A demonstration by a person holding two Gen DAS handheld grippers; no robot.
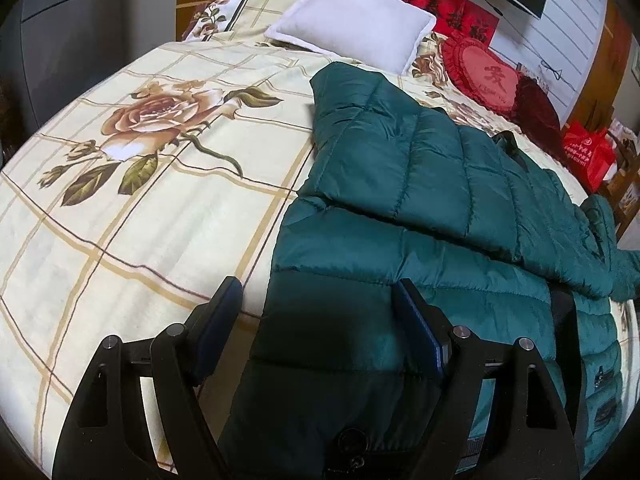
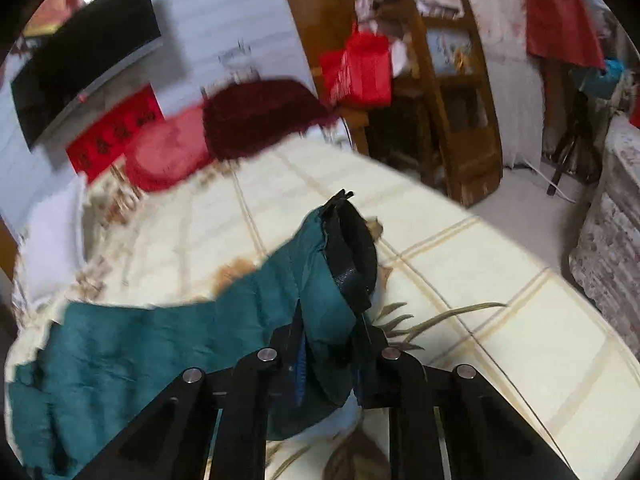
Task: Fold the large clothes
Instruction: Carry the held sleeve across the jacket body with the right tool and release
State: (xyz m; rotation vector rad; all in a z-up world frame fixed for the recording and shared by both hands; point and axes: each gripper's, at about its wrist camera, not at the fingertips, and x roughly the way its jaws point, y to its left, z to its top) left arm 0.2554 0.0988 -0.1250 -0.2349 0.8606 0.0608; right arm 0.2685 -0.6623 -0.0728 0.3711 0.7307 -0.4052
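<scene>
Two grippers in view, one garment. Green puffer jacket [image 1: 420, 184] spread across bed [image 1: 132, 216], floral check cover, near side draped toward left wrist camera. One panel or sleeve already laid over the body, diagonal fold line visible.

Left gripper [image 1: 316, 320]: fingers [image 1: 218, 328] spread wide, straddling the jacket's near edge, nothing pinched. One finger over bare bedspread, the other over the quilted fabric. Contact with cloth: cannot tell.

Right gripper [image 2: 332, 344]: fingers pressed together on a bunch of green fabric with black lining or cuff [image 2: 352, 248] sticking up beyond the tips. Right wrist view strongly motion-blurred, so exact part held (cuff, collar, hem) not resolvable. Held part lifted clear of bed; remainder trails down to the left.

Surroundings: white pillow [image 1: 356, 20] and red heart cushion [image 1: 488, 76] at head of bed, well apart from jacket. Red bag [image 2: 360, 68] and wooden chair [image 2: 452, 112] beside bed.

Judged step: carrying the held end across to make the next fold.

Risks:
- Slippery shell plus thick fill: bunch could creep out of the pinch mid-carry, fold lands short or skewed.
- Left side not anchored: pull from right likely drags whole jacket over the bedspread, undoing existing fold.
- Near edge hangs off bed: weight could slide garment floorward.
- Fast sweep: trapped air, puffy uneven fold.
</scene>
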